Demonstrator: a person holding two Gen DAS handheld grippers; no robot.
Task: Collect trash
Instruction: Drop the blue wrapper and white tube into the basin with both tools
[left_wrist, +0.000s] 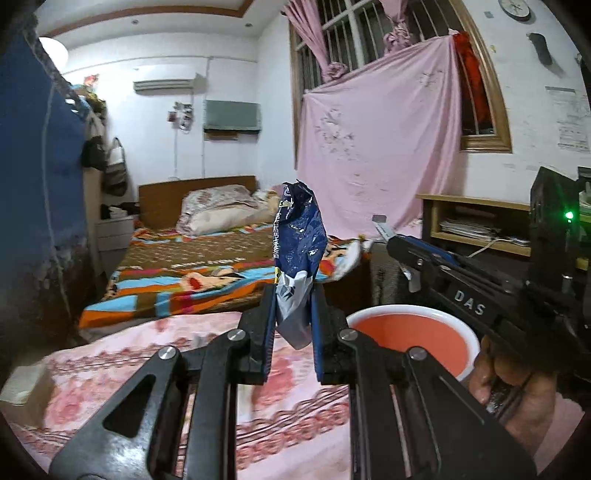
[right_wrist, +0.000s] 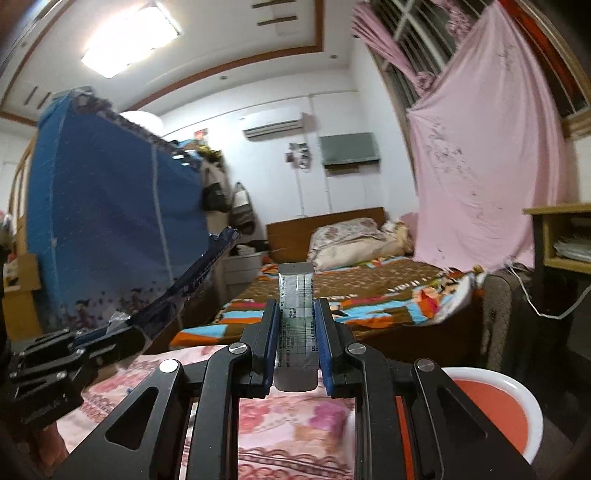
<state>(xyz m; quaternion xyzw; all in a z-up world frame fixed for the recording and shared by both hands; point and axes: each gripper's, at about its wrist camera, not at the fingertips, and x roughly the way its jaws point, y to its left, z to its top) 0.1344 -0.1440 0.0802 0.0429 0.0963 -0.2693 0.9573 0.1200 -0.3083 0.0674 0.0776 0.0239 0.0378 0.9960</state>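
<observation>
In the left wrist view, the left gripper (left_wrist: 293, 317) is closed on a crumpled blue-and-white snack wrapper (left_wrist: 297, 254), which stands upright between the blue pads and rises above the fingertips. Below it lies a pink floral blanket (left_wrist: 147, 369). A white basin with a red interior (left_wrist: 413, 332) sits at the right, just beyond the gripper. The right gripper (left_wrist: 382, 225) enters from the right edge above the basin, with a silver sachet at its tip and a hand (left_wrist: 513, 391) on its grip. In the right wrist view, the right gripper (right_wrist: 295, 332) is nearly closed, its pads clamping a flat silver sachet (right_wrist: 295, 314) that projects forward past the fingertips. The left gripper (right_wrist: 107, 339) shows at the left edge, holding the blue wrapper (right_wrist: 192, 280). The basin (right_wrist: 517, 391) lies at the lower right, beside the blanket (right_wrist: 288, 424).
</observation>
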